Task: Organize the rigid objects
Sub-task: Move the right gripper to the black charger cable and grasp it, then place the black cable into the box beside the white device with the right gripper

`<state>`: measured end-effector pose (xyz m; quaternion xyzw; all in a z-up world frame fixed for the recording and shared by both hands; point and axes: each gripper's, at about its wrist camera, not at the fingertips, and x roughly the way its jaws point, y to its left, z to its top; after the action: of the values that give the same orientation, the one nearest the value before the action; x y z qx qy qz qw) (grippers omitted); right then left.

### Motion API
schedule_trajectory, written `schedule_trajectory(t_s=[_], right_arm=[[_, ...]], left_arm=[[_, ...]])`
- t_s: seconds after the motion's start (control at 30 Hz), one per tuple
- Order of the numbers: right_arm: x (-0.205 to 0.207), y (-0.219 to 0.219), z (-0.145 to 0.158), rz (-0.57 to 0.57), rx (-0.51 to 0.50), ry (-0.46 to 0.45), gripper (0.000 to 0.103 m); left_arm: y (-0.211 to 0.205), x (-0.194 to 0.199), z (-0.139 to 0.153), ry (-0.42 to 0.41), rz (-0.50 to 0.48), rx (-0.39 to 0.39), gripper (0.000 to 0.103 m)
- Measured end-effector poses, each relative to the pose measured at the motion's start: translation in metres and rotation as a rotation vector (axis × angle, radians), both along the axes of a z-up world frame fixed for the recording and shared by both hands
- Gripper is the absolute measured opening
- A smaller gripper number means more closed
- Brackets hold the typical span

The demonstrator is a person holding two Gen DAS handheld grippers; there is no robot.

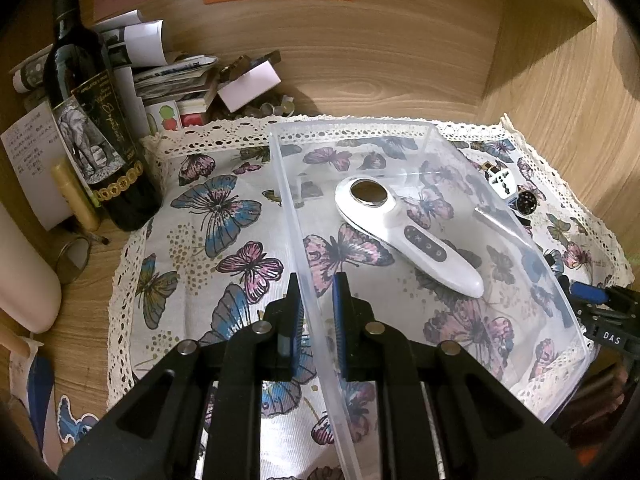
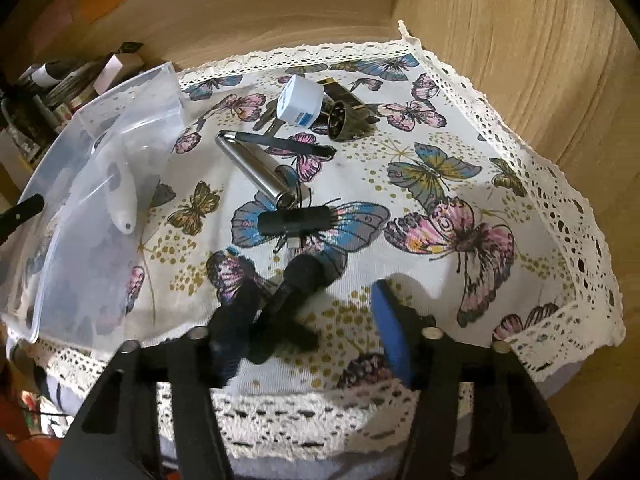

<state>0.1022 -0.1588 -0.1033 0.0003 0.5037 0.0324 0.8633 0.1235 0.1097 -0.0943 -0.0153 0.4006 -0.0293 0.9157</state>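
Note:
A clear plastic bin (image 1: 408, 124) lies on the butterfly cloth (image 1: 224, 216) with a white handheld device (image 1: 404, 232) inside. My left gripper (image 1: 318, 300) is shut on the bin's left wall. The bin also shows at the left of the right wrist view (image 2: 100, 184). My right gripper (image 2: 316, 312) is open, low over the cloth, with a black flashlight-like object (image 2: 292, 292) between its fingers, beside the left one. Beyond lie a black stick (image 2: 296, 218), a silver cylinder (image 2: 256, 172), a black pen (image 2: 288, 145), a white-blue adapter cube (image 2: 300, 102) and a dark round plug (image 2: 346, 120).
A wine bottle (image 1: 92, 120), papers and boxes (image 1: 180, 80) and a cream tube (image 1: 76, 196) crowd the desk's left. Wooden walls (image 1: 560, 100) close the back and right. The cloth's lace edge (image 2: 560, 200) hangs at the right and front.

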Motion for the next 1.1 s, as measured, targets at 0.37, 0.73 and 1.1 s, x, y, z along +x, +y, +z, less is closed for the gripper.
schedule_trajectory(t_s=[0.37,0.73,1.1], right_arm=[[0.003,0.007,0.023,0.034,-0.008,-0.072,0.028],[0.040,0.044,0.072,0.170,0.023,-0.228,0.028],[0.065,0.100,0.085,0.360,0.049,-0.274,0.028]], left_arm=[[0.000,0.000,0.000,0.000,0.002,-0.005,0.013],[-0.001,0.000,0.002,-0.002,0.003,-0.007,0.013],[0.000,0.001,0.004,-0.006,0.004,-0.011,0.013]])
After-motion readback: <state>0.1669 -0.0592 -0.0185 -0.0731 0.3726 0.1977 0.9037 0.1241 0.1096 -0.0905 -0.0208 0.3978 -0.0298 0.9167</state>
